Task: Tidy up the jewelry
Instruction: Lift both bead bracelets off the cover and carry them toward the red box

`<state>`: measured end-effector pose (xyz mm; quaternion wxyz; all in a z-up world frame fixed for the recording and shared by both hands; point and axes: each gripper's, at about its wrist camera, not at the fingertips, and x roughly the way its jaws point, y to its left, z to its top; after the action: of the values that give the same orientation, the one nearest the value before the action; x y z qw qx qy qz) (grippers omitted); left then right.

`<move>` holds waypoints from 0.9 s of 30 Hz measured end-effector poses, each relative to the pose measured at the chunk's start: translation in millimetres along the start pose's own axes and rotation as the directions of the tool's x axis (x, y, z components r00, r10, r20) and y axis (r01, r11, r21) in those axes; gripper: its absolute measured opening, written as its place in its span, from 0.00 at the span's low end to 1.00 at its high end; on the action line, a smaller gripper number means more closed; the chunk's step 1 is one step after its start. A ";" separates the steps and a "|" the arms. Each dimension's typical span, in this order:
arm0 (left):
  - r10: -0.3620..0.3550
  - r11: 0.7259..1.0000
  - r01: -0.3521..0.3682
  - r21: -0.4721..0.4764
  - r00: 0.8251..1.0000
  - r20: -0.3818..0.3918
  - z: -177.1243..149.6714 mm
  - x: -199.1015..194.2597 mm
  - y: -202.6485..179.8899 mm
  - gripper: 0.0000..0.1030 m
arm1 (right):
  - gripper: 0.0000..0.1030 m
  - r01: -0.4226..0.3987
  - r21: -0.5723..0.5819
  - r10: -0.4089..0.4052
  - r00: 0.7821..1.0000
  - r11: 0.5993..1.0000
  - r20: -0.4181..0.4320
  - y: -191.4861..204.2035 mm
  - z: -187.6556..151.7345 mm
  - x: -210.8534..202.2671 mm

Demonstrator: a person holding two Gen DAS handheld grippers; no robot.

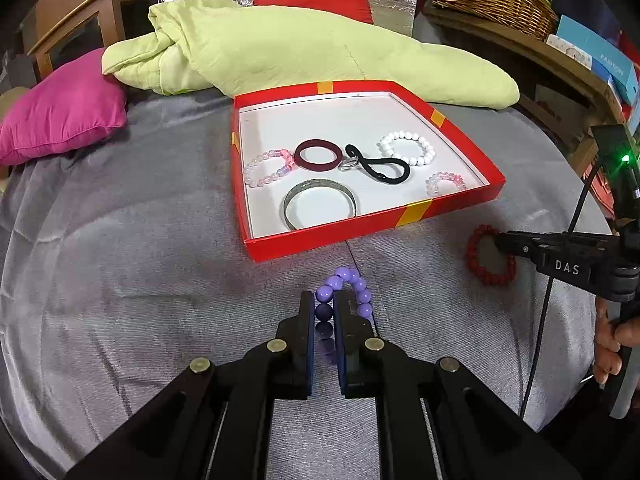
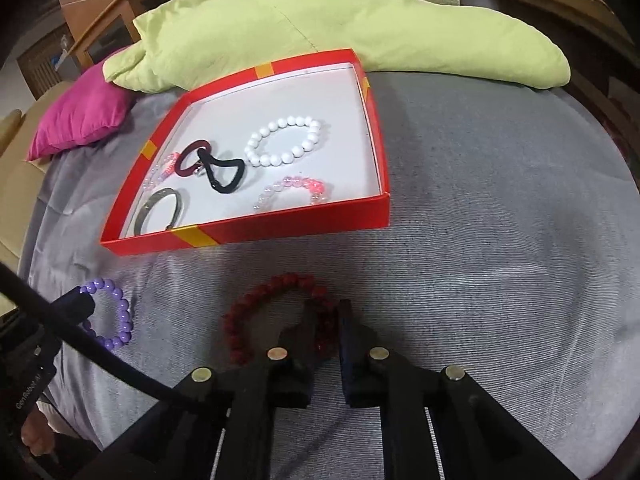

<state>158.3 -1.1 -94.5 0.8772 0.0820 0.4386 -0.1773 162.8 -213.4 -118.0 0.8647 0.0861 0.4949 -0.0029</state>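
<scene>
The left gripper (image 1: 324, 312) is resting low over a grey bedcover (image 1: 140, 300), its two black fingers pressing together on one side of a purple bead bracelet (image 1: 347, 292); a few beads are sitting between the pads while the rest of the loop is curving out ahead and to the right of the fingertips. The right gripper (image 2: 334, 320) is doing much the same with a dark red bead bracelet (image 2: 276, 312), its fingers closing on the right-hand part of the loop, which is lying on the cover and spreading to the left of the tips. From the left gripper, the right one is sitting off to the right and slightly ahead. Straight beyond both grippers a shallow red box (image 1: 372, 232) with a white floor is lying open. Inside it, a grey metal bangle (image 1: 320, 204) is lying nearest the left gripper, with a pink bead bracelet (image 1: 266, 168) and a dark maroon ring (image 1: 319, 155) beyond it. A black twisted hair tie (image 1: 378, 164) is lying to the right of the ring, a white bead bracelet (image 1: 408, 148) further right, and a second pink bead bracelet (image 1: 446, 182) in the near right corner. Past the box a pale green quilt (image 1: 300, 52) is lying bunched, and a magenta cushion (image 1: 64, 112) is sitting far left.
</scene>
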 end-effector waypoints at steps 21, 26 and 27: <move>0.055 0.998 -0.055 0.031 0.998 0.019 0.5 -3.2 -2.2 0.09 | 0.10 -0.145 -0.046 0.151 0.972 0.988 0.182 18.5 5.1 -40.9; 0.054 0.998 -0.054 0.030 0.998 0.019 2.5 -2.3 -3.2 0.09 | 0.10 -0.132 -0.038 0.136 0.977 0.991 0.162 16.6 4.3 -34.5; 0.052 0.998 -0.052 0.028 0.998 0.021 3.2 -2.4 -3.5 0.09 | 0.10 -0.128 -0.036 0.132 0.978 0.991 0.163 15.9 4.2 -33.7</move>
<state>157.9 -4.7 -90.7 0.8846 0.1042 0.4248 -0.1615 150.6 -201.1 -84.7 0.9020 0.1069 0.4149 0.0527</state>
